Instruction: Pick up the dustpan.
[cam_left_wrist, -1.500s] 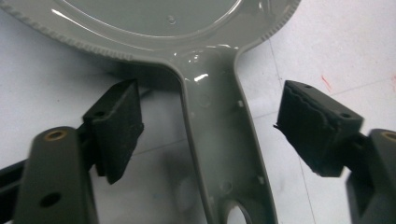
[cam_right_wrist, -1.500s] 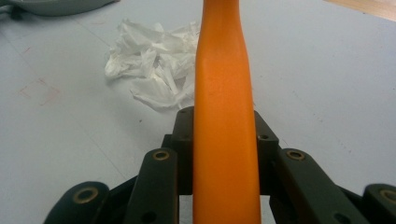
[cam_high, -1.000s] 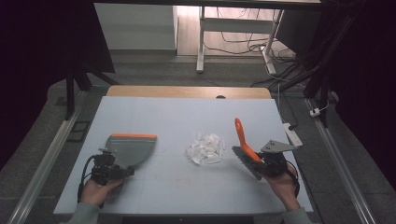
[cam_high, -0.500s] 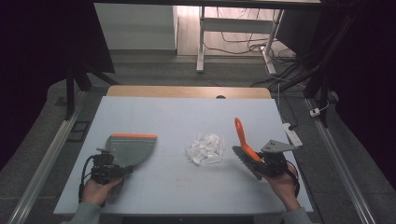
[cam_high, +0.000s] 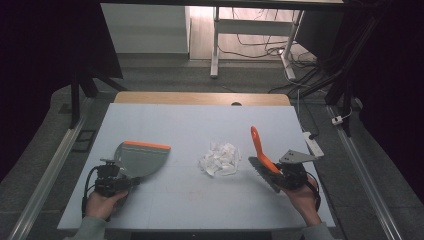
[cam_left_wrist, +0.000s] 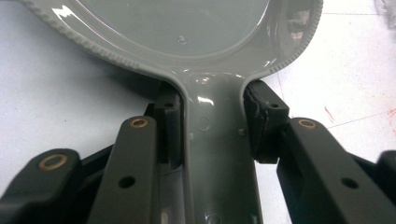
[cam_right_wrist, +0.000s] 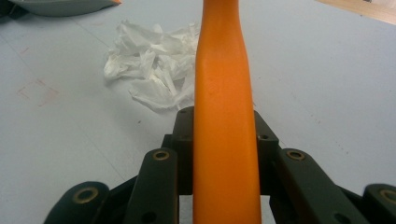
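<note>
At a pale blue surface (cam_high: 190, 127), a person's left gripper (cam_high: 111, 181) has just been closing its fingers (cam_left_wrist: 264, 121), which now clamp the grey handle of a dustpan (cam_high: 142, 157) lying flat at the near left, its orange-edged lip pointing away toward the right. The right gripper (cam_high: 290, 175) has its fingers (cam_right_wrist: 184, 140) clamped on the orange handle of a brush (cam_high: 261, 152), held tilted at the near right with its dark bristles low. Between the 2 tools, well apart from the pan and near the brush, sits a heap of crumpled white paper (cam_high: 219, 159).
</note>
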